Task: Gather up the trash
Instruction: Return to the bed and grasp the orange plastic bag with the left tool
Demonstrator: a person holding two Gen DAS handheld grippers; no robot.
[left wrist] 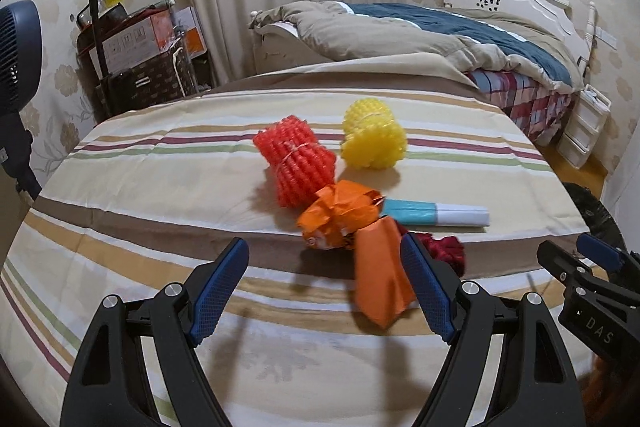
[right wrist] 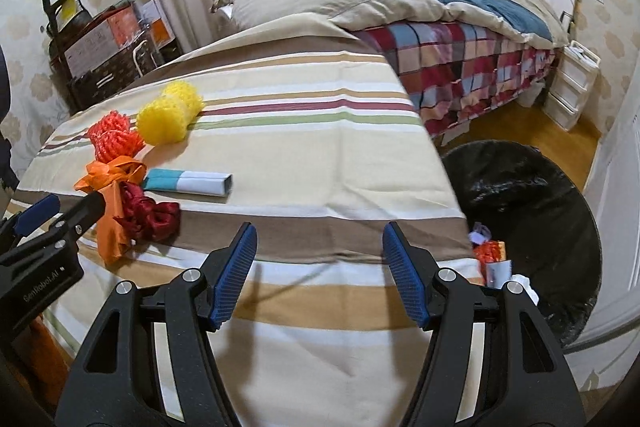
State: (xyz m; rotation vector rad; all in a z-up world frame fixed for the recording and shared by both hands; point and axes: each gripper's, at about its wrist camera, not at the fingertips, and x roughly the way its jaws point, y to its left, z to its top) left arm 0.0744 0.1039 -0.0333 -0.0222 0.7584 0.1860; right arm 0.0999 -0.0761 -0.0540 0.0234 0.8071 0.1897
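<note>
bin: black-lined trash bin (right wrist: 532,195) sits on the floor at the right of my right view, just past the table edge
in the bin: an orange-red net scrap (right wrist: 491,251), some white and bluish paper bits beside it, low on its left side. Can't make out more than that
table: striped cloth table (left wrist: 160,163), all the leftover trash is on it
trash pile: red foam net (left wrist: 298,163) and yellow foam net (left wrist: 374,135) side by side mid-frame, orange crumpled wrapper (left wrist: 360,223) below them, teal and white box (left wrist: 436,213) to its right, dark red ribbon (left wrist: 448,247) touching the wrapper
my left gripper (left wrist: 324,291): jaws wide open, holding nothing, orange wrapper sits just by the right-hand pad
my right gripper (right wrist: 318,275): jaws open, nothing between them, over bare cloth
</note>
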